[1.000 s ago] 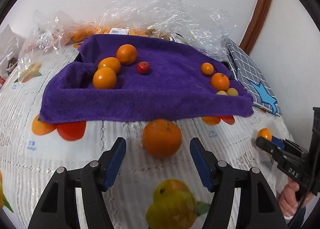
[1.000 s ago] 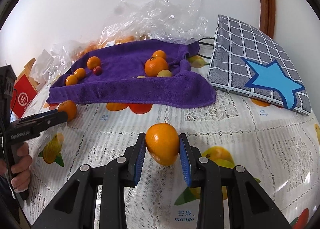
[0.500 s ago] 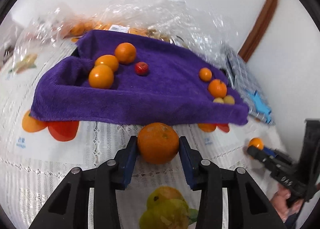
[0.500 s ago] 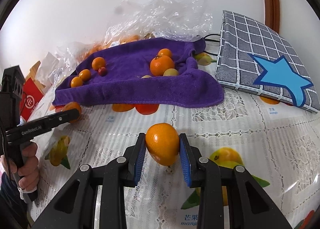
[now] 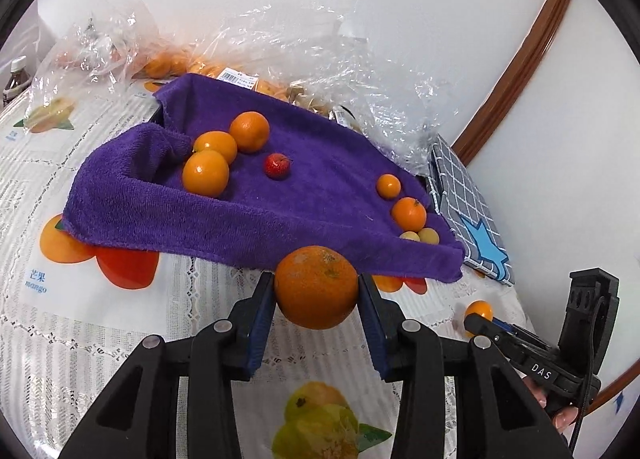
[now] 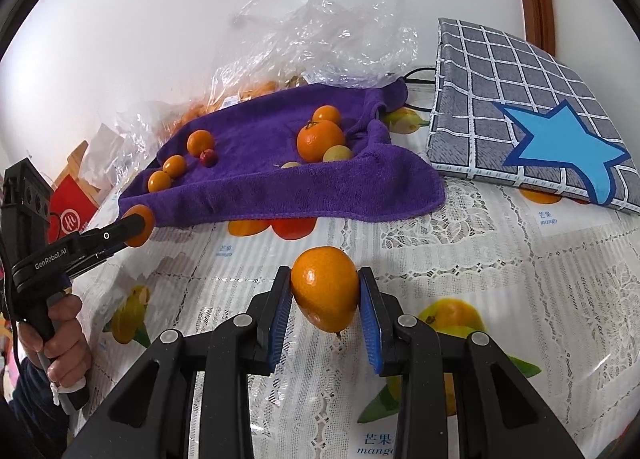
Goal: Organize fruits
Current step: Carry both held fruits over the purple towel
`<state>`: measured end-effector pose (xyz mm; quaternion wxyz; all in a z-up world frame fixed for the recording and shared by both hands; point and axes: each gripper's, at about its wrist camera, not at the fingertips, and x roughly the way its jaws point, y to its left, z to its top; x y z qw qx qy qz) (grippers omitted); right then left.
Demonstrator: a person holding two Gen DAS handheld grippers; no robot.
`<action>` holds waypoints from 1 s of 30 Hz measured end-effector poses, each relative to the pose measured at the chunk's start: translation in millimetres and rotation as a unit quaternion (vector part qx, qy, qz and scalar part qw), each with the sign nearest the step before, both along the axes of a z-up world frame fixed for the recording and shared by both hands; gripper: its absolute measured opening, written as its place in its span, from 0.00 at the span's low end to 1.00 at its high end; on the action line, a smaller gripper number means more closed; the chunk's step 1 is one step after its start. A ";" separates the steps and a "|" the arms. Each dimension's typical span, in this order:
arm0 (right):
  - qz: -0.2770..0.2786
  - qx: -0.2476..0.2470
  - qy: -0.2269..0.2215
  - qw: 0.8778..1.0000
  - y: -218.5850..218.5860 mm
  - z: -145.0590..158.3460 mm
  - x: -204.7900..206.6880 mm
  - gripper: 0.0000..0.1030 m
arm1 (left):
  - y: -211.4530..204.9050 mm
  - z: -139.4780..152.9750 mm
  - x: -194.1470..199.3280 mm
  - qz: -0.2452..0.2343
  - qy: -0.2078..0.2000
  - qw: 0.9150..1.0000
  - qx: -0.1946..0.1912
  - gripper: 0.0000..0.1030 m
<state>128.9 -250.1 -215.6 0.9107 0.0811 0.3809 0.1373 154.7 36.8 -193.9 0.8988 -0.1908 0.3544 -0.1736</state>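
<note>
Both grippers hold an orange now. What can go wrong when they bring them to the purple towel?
1. The left gripper pinches its orange only at the sides; round fruit may slip out.
2. The purple towel slopes toward its front edge, so a released orange might roll off.
3. Fruits already lie in groups on the towel; the right gripper with its orange could knock the small yellow ones.

We see a purple towel (image 5: 304,203) of matt, fuzzy terry cloth lying on a white lace-patterned tablecloth (image 6: 500,259) with a slight sheen. The clear plastic bags (image 5: 320,59) behind are crinkled and glossy. Our orange (image 5: 316,287) has dull, pitted peel; the smaller orange (image 6: 325,289) looks smooth and shiny. The gripper pads (image 6: 370,323) are ribbed blue.
</note>
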 end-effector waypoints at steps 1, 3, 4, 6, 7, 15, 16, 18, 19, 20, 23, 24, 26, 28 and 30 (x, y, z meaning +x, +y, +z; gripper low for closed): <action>0.001 -0.001 -0.002 1.000 0.5 0.3 -0.8 0.32 | 0.0 -0.1 -0.9 -0.001 0.001 1.000 0.000 0.38; -0.002 -0.005 -0.004 1.000 2.2 0.9 -2.6 0.32 | 2.4 -1.2 -4.2 0.001 0.005 1.000 -0.007 0.38; -0.002 -0.007 -0.004 1.000 2.7 0.9 -2.8 0.32 | 4.9 -1.7 -6.6 0.003 0.007 1.000 -0.015 0.38; -0.008 -0.009 0.003 1.000 2.7 0.2 -2.0 0.32 | 10.9 -4.8 -11.2 0.006 0.019 0.999 -0.038 0.38; -0.012 -0.011 0.008 1.000 2.0 -0.6 -0.6 0.32 | 12.7 -6.2 -12.6 0.007 0.023 0.999 -0.042 0.38; -0.010 0.006 0.001 1.000 7.6 18.8 1.5 0.32 | 21.5 7.9 -32.3 0.039 0.030 0.999 -0.003 0.38; -0.007 0.006 -0.007 1.000 10.3 25.3 1.2 0.32 | 23.1 10.4 -33.4 0.042 0.031 0.999 -0.001 0.38; 0.000 0.007 -0.020 1.000 14.9 36.5 2.0 0.32 | 24.2 18.7 -35.9 0.051 0.028 0.998 0.012 0.38; 0.002 0.006 -0.025 1.000 17.3 41.8 3.1 0.32 | 24.1 23.1 -36.5 0.053 0.025 0.998 0.018 0.38; 0.004 0.005 -0.030 1.000 18.9 47.6 4.9 0.32 | 24.4 27.6 -37.1 0.054 0.022 0.998 0.021 0.38; 0.013 0.003 -0.047 0.999 25.2 65.8 10.6 0.32 | 28.3 40.7 -34.7 0.058 0.014 0.998 0.019 0.38; 0.016 0.002 -0.053 0.998 26.8 71.1 13.4 0.32 | 29.8 44.4 -33.4 0.060 0.014 0.998 0.019 0.38; 0.022 0.000 -0.063 0.998 30.4 80.2 16.7 0.32 | 34.2 51.6 -28.1 0.065 0.010 0.998 0.013 0.38; 0.023 -0.002 -0.071 0.997 33.1 87.0 20.2 0.32 | 37.9 56.8 -23.0 0.065 0.007 0.998 0.004 0.38; 0.024 0.000 -0.075 0.997 34.7 90.6 23.9 0.32 | 39.8 60.9 -16.8 0.063 0.007 0.998 -0.004 0.38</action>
